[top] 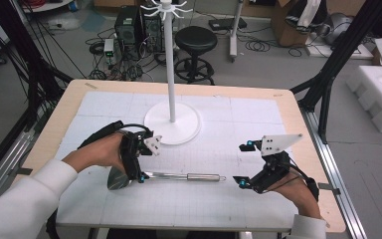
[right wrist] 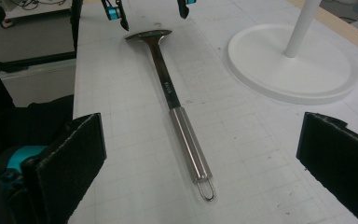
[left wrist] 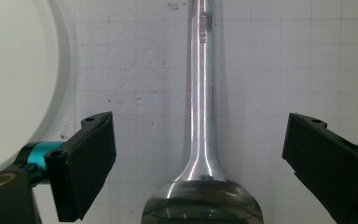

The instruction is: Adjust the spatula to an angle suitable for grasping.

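Nothing grabbed yet — steel spatula (top: 171,176) lies flat on the table mat (top: 229,199), left gripper (left wrist: 198,163) spread wide astride its neck, right gripper (right wrist: 200,158) also apart near the handle. Lift pending.

Both grippers, left (top: 138,164) and right (top: 243,164), hold their fingers wide apart.

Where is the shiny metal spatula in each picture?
High view: the spatula lies low in the middle, blade at the left.
Left gripper view: centre, handle running upward.
Right gripper view: centre, hanging loop nearest.
Shared landmark: the round white stand base.
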